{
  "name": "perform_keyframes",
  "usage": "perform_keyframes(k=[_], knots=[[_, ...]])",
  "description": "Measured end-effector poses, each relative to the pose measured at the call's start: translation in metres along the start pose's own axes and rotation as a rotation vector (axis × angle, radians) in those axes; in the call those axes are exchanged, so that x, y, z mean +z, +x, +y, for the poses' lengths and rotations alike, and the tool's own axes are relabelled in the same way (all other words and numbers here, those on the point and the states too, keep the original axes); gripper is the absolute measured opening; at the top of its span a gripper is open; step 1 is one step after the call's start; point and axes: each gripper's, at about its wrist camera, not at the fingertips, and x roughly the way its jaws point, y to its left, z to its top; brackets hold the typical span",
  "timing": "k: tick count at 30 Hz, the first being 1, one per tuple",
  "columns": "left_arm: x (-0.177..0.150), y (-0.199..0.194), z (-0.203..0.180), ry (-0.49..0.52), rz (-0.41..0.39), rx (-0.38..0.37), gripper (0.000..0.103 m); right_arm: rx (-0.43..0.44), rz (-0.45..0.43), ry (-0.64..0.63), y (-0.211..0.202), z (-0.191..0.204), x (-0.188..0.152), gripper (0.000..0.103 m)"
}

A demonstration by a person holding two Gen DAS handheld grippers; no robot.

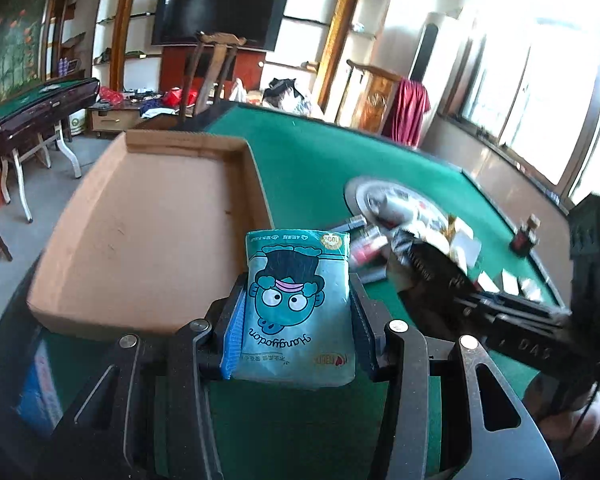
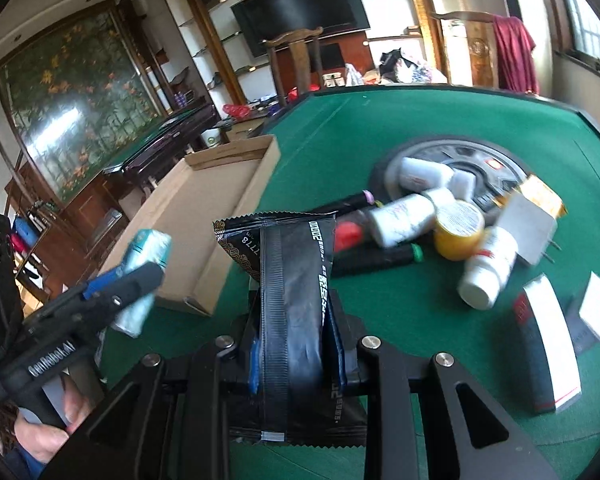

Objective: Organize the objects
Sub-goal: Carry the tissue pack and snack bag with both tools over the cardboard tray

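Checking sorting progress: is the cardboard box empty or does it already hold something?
Empty as far as shown: the cardboard box has a bare brown floor in the left wrist view, and the right wrist view shows nothing inside either.

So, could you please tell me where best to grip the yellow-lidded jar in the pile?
Grip the yellow-lidded jar across its round sides, coming from above: it lies tilted, lid facing us, wedged among white bottles, so only its top side looks open. Both tongs are currently full.

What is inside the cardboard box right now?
The shallow brown cardboard box shows only bare floor in both views. Its near corner is covered by the teal cartoon tissue pack in the left claw.
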Motion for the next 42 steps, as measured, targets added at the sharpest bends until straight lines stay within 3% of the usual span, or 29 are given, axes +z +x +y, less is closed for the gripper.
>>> perform_keyframes(k=[5, 7, 14, 16, 19, 21, 32, 35, 42], knots=[[0.04, -0.005, 0.044, -0.07, -0.006, 0.004, 0.046, 0.036, 0.024, -0.022, 0.011, 0.026, 0.031, 0.026], [0.058, 0.001, 0.063, -0.1, -0.003, 0.044, 0.046, 0.048, 0.03, -0.037, 0.017, 0.04, 0.046, 0.026], [0.12, 0.065, 0.095, -0.168, 0.101, 0.077, 0.046, 0.022, 0.066, -0.057, 0.063, 0.08, 0.103, 0.026], [0.128, 0.091, 0.102, -0.186, 0.132, 0.14, 0.046, -0.024, 0.073, -0.051, 0.082, 0.086, 0.121, 0.026], [0.123, 0.13, 0.116, -0.272, 0.197, 0.166, 0.046, -0.076, 0.078, -0.015, 0.114, 0.087, 0.145, 0.026], [0.117, 0.143, 0.12, -0.3, 0.222, 0.133, 0.046, -0.091, 0.08, 0.01, 0.129, 0.085, 0.157, 0.026], [0.106, 0.163, 0.111, -0.239, 0.262, 0.123, 0.047, -0.037, 0.216, 0.119, 0.226, 0.079, 0.186, 0.026], [0.107, 0.165, 0.113, -0.238, 0.277, 0.132, 0.047, -0.076, 0.225, 0.113, 0.235, 0.079, 0.183, 0.026], [0.104, 0.167, 0.111, -0.235, 0.292, 0.159, 0.048, -0.069, 0.239, 0.13, 0.251, 0.077, 0.179, 0.026]])
